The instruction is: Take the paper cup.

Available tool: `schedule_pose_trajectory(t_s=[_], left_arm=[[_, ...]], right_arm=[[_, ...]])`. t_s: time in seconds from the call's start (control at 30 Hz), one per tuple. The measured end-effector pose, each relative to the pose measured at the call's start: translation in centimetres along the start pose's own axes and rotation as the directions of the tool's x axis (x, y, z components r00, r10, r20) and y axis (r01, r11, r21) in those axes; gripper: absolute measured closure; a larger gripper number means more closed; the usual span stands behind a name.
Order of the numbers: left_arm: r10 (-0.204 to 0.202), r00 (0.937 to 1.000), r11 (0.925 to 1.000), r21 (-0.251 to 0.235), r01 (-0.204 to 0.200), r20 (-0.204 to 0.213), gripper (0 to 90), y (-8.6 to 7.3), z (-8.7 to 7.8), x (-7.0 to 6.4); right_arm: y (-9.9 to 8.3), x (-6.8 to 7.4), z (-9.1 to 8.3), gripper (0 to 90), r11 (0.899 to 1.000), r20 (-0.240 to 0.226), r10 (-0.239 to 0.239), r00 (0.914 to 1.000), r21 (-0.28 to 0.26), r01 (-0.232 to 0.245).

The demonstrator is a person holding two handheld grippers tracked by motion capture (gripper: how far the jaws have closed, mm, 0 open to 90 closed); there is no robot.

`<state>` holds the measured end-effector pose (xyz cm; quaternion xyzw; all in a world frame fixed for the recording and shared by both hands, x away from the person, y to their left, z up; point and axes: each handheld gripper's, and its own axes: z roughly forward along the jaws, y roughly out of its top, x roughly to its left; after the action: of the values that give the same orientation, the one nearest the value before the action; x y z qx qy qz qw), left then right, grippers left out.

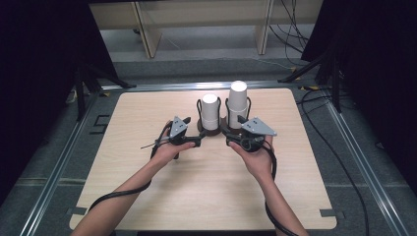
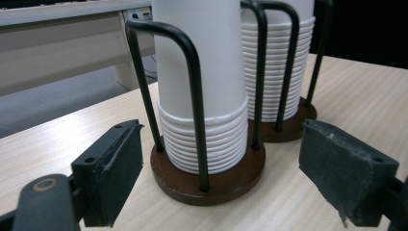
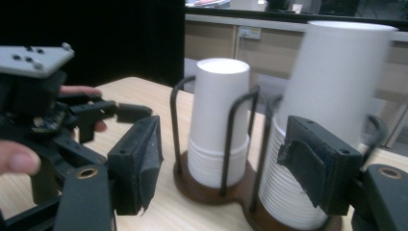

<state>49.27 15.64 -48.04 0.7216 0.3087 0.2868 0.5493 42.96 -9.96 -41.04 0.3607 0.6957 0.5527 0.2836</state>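
Two stacks of white paper cups stand upside down in black wire holders on round brown bases, mid-table. The shorter stack (image 1: 210,110) (image 2: 202,72) (image 3: 219,115) is on the left and the taller stack (image 1: 237,101) (image 2: 281,57) (image 3: 332,86) on the right. My left gripper (image 1: 198,139) (image 2: 223,144) is open, its jaws spread just in front of the shorter stack's base (image 2: 211,180), touching nothing. My right gripper (image 1: 231,134) (image 3: 223,154) is open too, close before the taller stack. The left gripper's body (image 3: 53,110) also appears in the right gripper view.
The light wood table (image 1: 147,196) has bare room to the left, right and front of the holders. Beyond its far edge are a grey floor, cables (image 1: 290,29) and pale furniture legs (image 1: 150,34). Dark curtains flank both sides.
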Motion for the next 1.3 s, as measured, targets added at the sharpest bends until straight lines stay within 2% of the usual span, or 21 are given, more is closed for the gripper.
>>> schedule_pose_trajectory(t_s=[0.03,0.07,0.1,0.23,0.33,0.4,0.47,0.5,0.57,0.6,0.67,0.7,0.77,0.87,0.9,0.93,1.1,1.17,1.23,1.27,1.3], left_arm=[[-0.003,1.0,1.0,0.001,0.003,0.002,15.5,0.0,0.3,0.0],[-0.003,1.0,1.0,0.007,0.003,0.002,15.7,-0.1,0.5,0.1],[-0.008,1.0,0.9999,0.012,0.008,0.0,15.9,-0.1,0.7,0.2],[-0.015,0.9999,0.9994,0.03,0.015,0.001,16.5,-0.3,1.3,0.4],[-0.027,0.9995,0.9989,0.039,0.026,0.015,17.9,-0.1,1.8,0.7],[-0.023,0.9996,0.9987,0.045,0.023,0.013,18.2,-0.1,2.1,0.8],[-0.033,0.9993,0.9984,0.047,0.032,0.017,18.6,-0.1,2.3,0.9],[-0.031,0.9994,0.9982,0.052,0.031,0.016,18.9,0.0,2.5,1.0],[-0.028,0.9995,0.9982,0.054,0.027,0.017,19.6,0.0,2.6,1.0],[-0.051,0.9984,0.9964,0.069,0.049,0.027,19.9,-0.1,2.8,0.9],[-0.053,0.9981,0.9965,0.066,0.051,0.032,20.5,0.0,3.0,0.8],[-0.053,0.9981,0.9965,0.066,0.051,0.032,20.6,0.0,3.0,0.8],[-0.053,0.9981,0.9961,0.072,0.051,0.032,20.7,-0.1,3.4,0.8],[-0.068,0.9974,0.9953,0.071,0.066,0.024,21.2,-0.1,3.6,0.9],[-0.072,0.9972,0.9947,0.074,0.071,0.02,21.3,-0.1,3.6,0.9],[-0.073,0.9972,0.9947,0.074,0.072,0.019,21.4,-0.2,3.7,0.9],[-0.062,0.9977,0.9948,0.083,0.059,0.027,21.5,-0.3,4.1,0.8],[-0.062,0.9976,0.9948,0.083,0.06,0.029,21.6,-0.2,4.3,0.8],[-0.062,0.9975,0.9955,0.074,0.059,0.034,21.9,-0.2,4.5,0.8],[-0.058,0.9979,0.9947,0.086,0.056,0.029,22.2,-0.1,4.5,0.7],[-0.056,0.998,0.9948,0.087,0.053,0.03,22.3,-0.1,4.5,0.7]], right_arm=[[0.2,0.2,0.6,30.7,1.0,0.008,0.005,1.0,-0.003,-0.005],[0.4,0.1,1.1,30.7,1.0,0.0,-0.02,0.9998,-0.004,0.02],[0.6,0.3,1.6,30.7,1.0,-0.004,0.011,0.9999,0.007,-0.01],[1.0,0.3,3.6,30.8,1.0,0.0,-0.009,1.0,0.004,0.009],[1.3,0.4,5.0,30.9,1.0,0.003,0.017,0.9999,0.023,-0.017],[1.5,0.2,6.0,31.0,1.0,0.001,-0.02,0.9998,0.004,0.02],[1.7,0.3,6.9,31.2,1.0,-0.003,0.0,1.0,0.01,0.0],[1.8,0.1,7.1,31.2,1.0,0.011,-0.026,0.9996,0.009,0.026],[2.1,0.1,7.8,31.4,1.0,0.008,-0.021,0.9998,0.006,0.021],[2.3,0.2,8.1,31.7,1.0,0.018,-0.016,0.9997,0.007,0.016],[2.5,0.2,8.5,31.7,1.0,0.029,-0.019,0.9994,0.019,0.018],[2.6,0.3,8.8,31.7,1.0,0.023,0.003,0.9997,0.018,-0.003],[2.8,0.1,9.4,31.6,1.0,0.046,-0.024,0.9986,0.016,0.023],[2.9,0.2,10.1,31.5,1.0,0.037,0.009,0.9993,0.02,-0.009],[2.9,0.0,10.2,31.5,1.0,0.055,-0.022,0.9982,0.022,0.021],[3.0,0.1,10.3,31.4,0.999,0.048,-0.003,0.9989,0.038,0.001],[3.0,-0.1,11.3,31.0,0.998,0.073,-0.046,0.9963,0.042,0.043],[2.9,0.0,11.5,30.8,0.998,0.078,-0.029,0.9965,0.065,0.024],[2.9,-0.1,11.8,30.4,0.998,0.086,-0.045,0.9953,0.053,0.041],[2.9,0.0,11.9,30.3,0.998,0.089,-0.019,0.9958,0.056,0.014],[2.9,-0.2,12.0,30.6,0.998,0.087,-0.037,0.9955,0.061,0.032]])
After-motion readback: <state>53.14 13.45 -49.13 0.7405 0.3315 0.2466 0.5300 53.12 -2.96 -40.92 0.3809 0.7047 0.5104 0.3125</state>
